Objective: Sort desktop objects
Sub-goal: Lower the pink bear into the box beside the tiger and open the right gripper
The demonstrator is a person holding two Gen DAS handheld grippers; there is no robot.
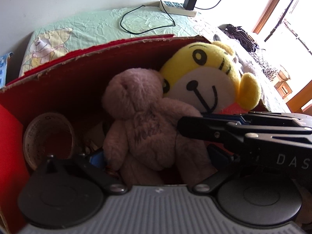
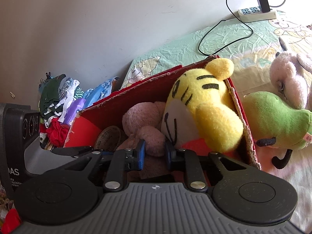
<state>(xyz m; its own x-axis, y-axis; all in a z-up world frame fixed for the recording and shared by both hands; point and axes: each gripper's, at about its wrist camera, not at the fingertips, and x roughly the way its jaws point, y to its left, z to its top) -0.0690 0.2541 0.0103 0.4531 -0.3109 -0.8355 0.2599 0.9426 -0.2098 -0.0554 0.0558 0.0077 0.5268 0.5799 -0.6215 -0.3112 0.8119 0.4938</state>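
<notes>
A plain white wall [image 2: 97, 29] rises behind the crumpled pale-green cartoon-print bedsheet [image 1: 101, 25]. Right of the sheet, a wood-framed window [image 1: 273, 9] glares with daylight.

Home bedroom: cartoon bedsheet [image 1: 93, 27], plush toys [image 2: 276, 117].

The bear's [image 1: 148, 124] feet vanish behind the left tongs' housing. The box [image 1: 58, 89] floor is too dark to read. The green toy [image 2: 276, 117] runs off the right edge.

Left tool [image 1: 156, 156] spread wide; right tool [image 2: 155, 152] nearly closed.
</notes>
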